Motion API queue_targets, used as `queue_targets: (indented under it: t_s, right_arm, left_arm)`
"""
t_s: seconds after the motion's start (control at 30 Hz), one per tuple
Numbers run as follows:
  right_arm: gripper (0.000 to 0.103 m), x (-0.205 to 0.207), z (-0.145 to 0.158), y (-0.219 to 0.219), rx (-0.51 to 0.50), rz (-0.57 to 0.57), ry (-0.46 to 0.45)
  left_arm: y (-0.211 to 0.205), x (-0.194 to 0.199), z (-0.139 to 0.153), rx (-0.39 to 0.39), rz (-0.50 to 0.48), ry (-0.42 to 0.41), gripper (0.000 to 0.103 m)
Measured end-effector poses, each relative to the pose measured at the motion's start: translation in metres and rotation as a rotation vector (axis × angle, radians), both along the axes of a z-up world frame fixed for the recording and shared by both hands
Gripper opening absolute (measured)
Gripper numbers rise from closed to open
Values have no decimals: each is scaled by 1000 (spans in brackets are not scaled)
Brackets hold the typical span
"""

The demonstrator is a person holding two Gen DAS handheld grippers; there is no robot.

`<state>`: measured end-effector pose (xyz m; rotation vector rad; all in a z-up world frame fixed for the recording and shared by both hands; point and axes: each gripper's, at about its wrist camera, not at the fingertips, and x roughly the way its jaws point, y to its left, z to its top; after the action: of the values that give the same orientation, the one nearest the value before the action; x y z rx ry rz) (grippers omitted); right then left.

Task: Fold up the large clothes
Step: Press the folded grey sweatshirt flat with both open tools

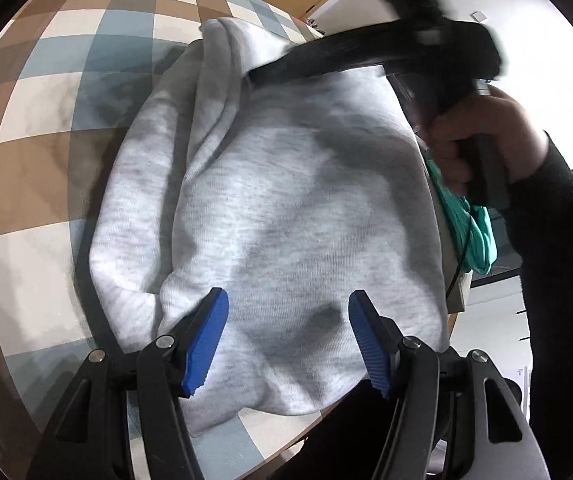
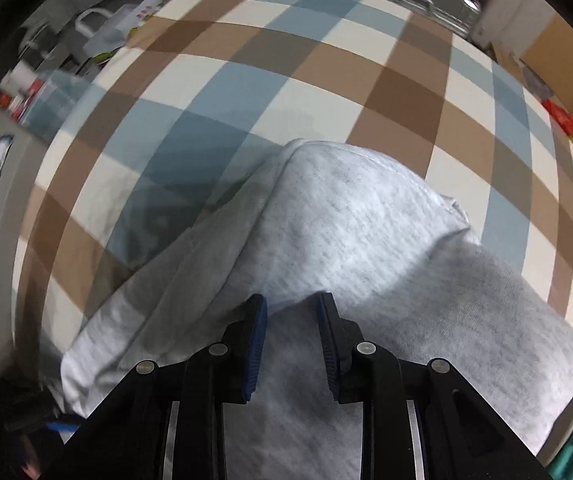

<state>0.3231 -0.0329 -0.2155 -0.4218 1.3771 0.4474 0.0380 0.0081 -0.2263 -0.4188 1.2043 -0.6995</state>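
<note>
Going left to right: the checkered surface [image 1: 38,128] takes up the left side, and the grey sweatshirt [image 1: 278,208] lies bunched on it, folds stacked up along its left edge. The left tool [image 1: 288,298] hangs over the sweatshirt's near hem, blue pads spread wide, gripping nothing. Off to the right, a teal cloth [image 1: 474,236] sits past the sweatshirt. The right tool [image 2: 291,302] is right on top of the sweatshirt, narrow gap between its pads, can't tell if it's pinching fabric.
</note>
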Motion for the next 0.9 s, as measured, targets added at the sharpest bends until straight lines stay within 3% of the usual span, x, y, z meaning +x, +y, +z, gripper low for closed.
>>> queue_targets:
  t_s: [0.13,0.23,0.37,0.5,0.57,0.7,0.8,0.87,0.9]
  right_arm:
    - [27,2,65,-58,225,-139,-67]
    - [29,-1,91,-96,235,-220,-80]
    - [30,-10,69,-114,38,-207,-65]
    - [32,-3,12,-119,-12,-245,-21]
    - [33,2,4,-117,0,-266,-45]
    - [33,2,6,-116,-10,-256,-58]
    - [34,-12,23,-112,-4,-283,-126]
    - [34,-30,49,-109,94,-257,-176]
    - [34,-42,68,-103,198,-209,-180]
  left_arm:
    - [-8,-1,3,48,-8,-25,58]
    - [-8,-2,6,59,-7,-26,58]
    - [-5,0,3,29,2,-14,58]
    - [2,1,4,39,5,-23,58]
    - [3,0,5,41,5,-21,58]
    - [5,0,5,44,4,-13,58]
    - [1,-5,6,71,1,-30,58]
    - [-4,-6,6,88,0,-39,58]
    - [-6,-7,7,99,-3,-45,58]
